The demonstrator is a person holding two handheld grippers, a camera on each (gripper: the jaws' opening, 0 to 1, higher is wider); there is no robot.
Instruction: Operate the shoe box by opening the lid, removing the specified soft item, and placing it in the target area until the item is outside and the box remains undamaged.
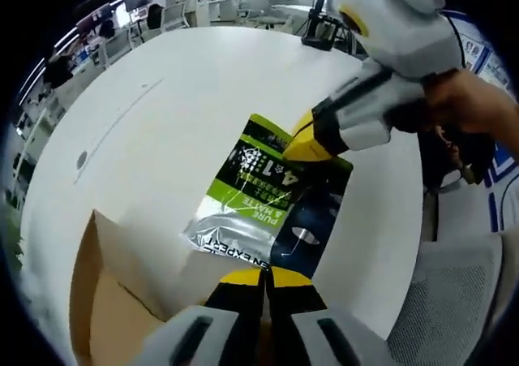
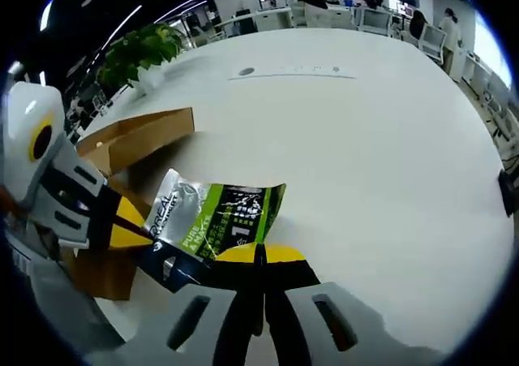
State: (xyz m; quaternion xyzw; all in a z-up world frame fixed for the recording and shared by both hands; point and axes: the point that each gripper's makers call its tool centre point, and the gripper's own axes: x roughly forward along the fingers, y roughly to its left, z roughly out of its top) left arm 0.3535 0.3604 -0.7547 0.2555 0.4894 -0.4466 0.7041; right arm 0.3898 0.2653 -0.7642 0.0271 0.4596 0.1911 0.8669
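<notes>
Office background: desks, chairs and people far behind a wide white table. Cardboard box stands open at the table's near edge, flap up; brown wall also seen in the right gripper view. Potted plant sits beyond the box, well apart from the work.

Soft item is a green, silver and dark pouch, already out of the box and held above the table between both tools. Left gripper has its jaws closed on the pouch's near edge; right gripper likewise closed on the opposite edge, and it enters the left gripper view from the right, pinching the pouch's far corner.

Judged step: carry and set down. Best done by keeping both grips level so the pouch does not fold, moving clear of the box flap, lowering onto bare table, then releasing one side at a time. Only obstacle nearby is the box flap just beside the pouch.
</notes>
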